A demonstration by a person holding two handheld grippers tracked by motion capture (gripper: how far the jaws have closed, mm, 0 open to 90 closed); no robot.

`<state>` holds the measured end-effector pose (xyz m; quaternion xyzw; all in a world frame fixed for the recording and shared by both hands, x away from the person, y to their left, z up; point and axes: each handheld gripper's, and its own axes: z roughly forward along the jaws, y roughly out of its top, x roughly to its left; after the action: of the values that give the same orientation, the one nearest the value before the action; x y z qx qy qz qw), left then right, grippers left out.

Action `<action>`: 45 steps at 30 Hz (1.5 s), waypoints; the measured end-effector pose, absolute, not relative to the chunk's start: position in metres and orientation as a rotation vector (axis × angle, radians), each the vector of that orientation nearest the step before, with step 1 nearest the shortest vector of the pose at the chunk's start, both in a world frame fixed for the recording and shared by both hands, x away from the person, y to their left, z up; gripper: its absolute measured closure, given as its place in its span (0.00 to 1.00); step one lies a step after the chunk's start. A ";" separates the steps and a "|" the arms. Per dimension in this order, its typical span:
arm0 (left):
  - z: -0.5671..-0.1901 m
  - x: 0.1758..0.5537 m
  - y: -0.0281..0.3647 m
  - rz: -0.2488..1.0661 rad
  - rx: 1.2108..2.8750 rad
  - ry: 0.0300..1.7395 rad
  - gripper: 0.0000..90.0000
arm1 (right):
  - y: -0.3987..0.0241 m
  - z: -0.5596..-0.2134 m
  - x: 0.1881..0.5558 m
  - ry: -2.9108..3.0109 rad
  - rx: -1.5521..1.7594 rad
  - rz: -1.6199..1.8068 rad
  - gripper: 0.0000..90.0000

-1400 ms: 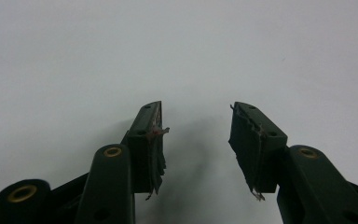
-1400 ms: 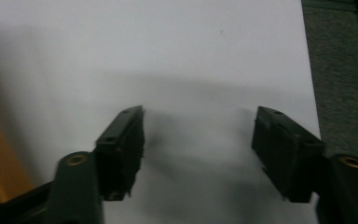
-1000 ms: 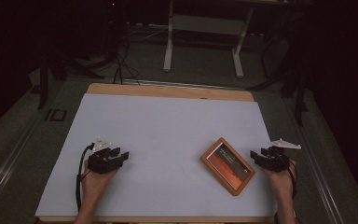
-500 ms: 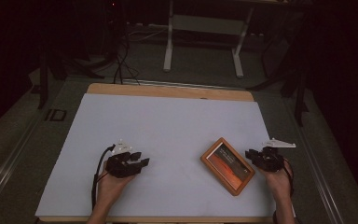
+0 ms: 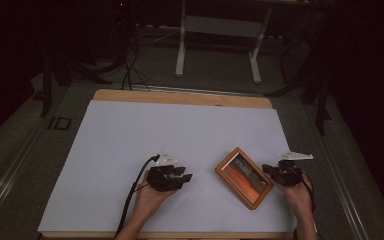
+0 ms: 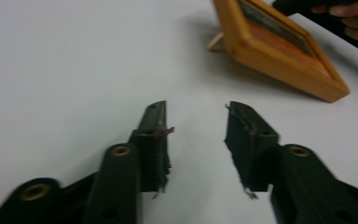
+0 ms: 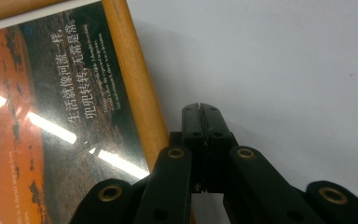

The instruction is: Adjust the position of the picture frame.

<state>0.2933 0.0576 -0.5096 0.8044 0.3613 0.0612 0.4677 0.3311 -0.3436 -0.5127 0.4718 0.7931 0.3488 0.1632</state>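
Note:
A wooden picture frame (image 5: 244,177) with an orange picture lies face up on the white sheet, tilted on its back stand (image 6: 214,43). My left gripper (image 5: 185,177) hovers to the frame's left, pointing at it. Its jaws have just been closing and still stand apart over bare sheet in the left gripper view (image 6: 196,119), short of the frame (image 6: 279,51). My right gripper (image 5: 266,169) sits at the frame's right edge. It has just closed, and its fingertips (image 7: 200,108) are shut together on nothing, beside the wooden rim (image 7: 135,93).
The white sheet (image 5: 180,130) covers a wooden table whose far edge (image 5: 180,97) shows. Behind the table stand metal legs (image 5: 182,45) and dark cables on the floor. A black cable (image 5: 135,187) trails from the left gripper.
My left gripper has moved to the right across the sheet, toward the frame. The right gripper has stayed at the frame's right edge.

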 end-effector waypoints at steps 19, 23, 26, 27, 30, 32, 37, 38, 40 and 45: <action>-0.520 0.309 -0.032 0.188 2.143 0.746 0.99 | -0.339 -0.514 0.329 2.302 1.301 0.957 1.00; -0.518 0.313 -0.031 0.191 2.146 0.762 0.99 | -0.335 -0.513 0.328 2.320 1.280 0.945 1.00; -0.518 0.316 -0.030 0.195 2.142 0.782 0.99 | -0.332 -0.512 0.327 2.345 1.249 0.940 1.00; -0.517 0.318 -0.030 0.197 2.142 0.792 0.99 | -0.332 -0.512 0.327 2.345 1.249 0.940 1.00; -0.517 0.327 -0.029 0.177 2.123 0.838 0.99 | -0.327 -0.510 0.325 2.361 1.224 0.923 1.00; -0.516 0.333 -0.029 0.177 2.121 0.857 0.99 | -0.325 -0.509 0.325 2.366 1.220 0.925 1.00; -0.512 0.351 -0.033 0.221 2.140 0.891 0.99 | -0.327 -0.508 0.324 2.393 1.220 1.012 1.00; -0.512 0.351 -0.033 0.221 2.140 0.891 0.99 | -0.327 -0.508 0.324 2.393 1.220 1.012 1.00; -0.512 0.356 -0.030 0.202 2.123 0.898 0.94 | -0.327 -0.506 0.323 2.402 1.214 1.044 1.00; -0.510 0.354 -0.018 0.099 2.026 0.949 0.73 | -0.333 -0.500 0.326 2.331 1.288 1.107 0.73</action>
<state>0.3538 -0.0181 -0.5103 0.8141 0.3812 0.0398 0.4362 0.3257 -0.3329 -0.5000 0.4429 0.8015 0.3808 0.1284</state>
